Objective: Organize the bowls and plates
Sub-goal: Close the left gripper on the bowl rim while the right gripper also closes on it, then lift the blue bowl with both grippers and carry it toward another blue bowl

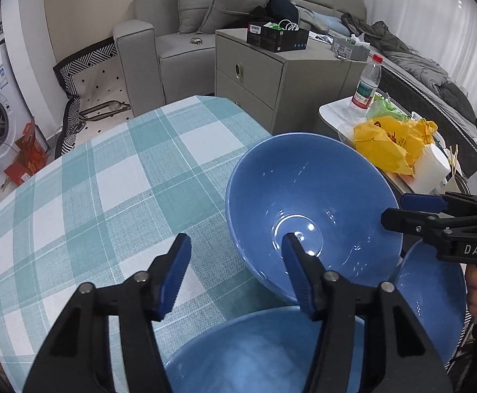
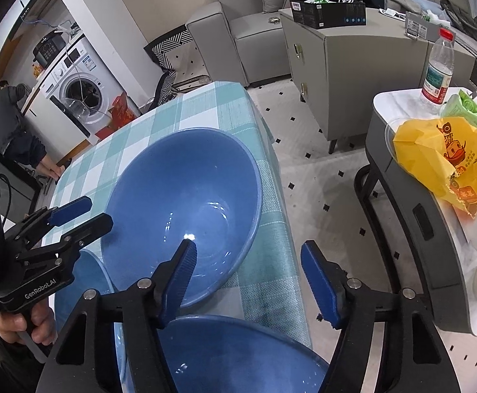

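Both grippers, left (image 1: pixel 237 273) and right (image 2: pixel 248 281), jaws apart, straddling big bowl (image 1: pixel 310 209) rim near table (image 1: pixel 107 196) edge; next: clamp, lift, stack.

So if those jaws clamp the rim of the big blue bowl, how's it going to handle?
The big blue bowl looks glazed and glossy, so the rim may be slippery. It appears rigid ceramic, probably heavy and chippable. Its wide flare over a small base suggests it could tip if lifted from one side.
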A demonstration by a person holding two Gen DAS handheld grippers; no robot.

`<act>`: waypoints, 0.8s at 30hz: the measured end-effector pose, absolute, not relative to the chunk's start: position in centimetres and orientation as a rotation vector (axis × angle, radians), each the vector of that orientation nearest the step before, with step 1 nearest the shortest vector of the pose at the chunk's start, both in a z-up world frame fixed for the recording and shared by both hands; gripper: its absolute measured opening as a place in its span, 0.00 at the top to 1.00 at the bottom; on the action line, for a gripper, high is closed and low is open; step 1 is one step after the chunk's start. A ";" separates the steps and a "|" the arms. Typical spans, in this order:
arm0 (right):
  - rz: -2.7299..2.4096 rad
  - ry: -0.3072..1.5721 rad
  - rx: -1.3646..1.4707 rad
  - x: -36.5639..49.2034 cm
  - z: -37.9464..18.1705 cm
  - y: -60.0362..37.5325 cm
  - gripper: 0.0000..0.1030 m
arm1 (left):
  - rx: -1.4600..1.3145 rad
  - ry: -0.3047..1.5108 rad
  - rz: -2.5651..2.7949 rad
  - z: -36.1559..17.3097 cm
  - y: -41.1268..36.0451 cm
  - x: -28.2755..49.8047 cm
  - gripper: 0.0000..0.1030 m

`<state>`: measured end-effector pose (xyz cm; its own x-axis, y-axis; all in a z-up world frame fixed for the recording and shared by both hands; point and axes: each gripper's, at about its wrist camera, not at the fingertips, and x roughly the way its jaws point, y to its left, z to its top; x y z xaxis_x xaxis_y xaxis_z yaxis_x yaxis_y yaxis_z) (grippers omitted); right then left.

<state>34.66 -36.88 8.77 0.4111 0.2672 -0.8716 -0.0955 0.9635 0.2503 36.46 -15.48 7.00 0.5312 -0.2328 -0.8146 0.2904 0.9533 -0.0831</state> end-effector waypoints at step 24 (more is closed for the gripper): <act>0.233 1.113 0.108 35.1 7.6 -35.5 0.78 | 0.069 0.998 -0.332 5.9 -16.4 37.2 0.85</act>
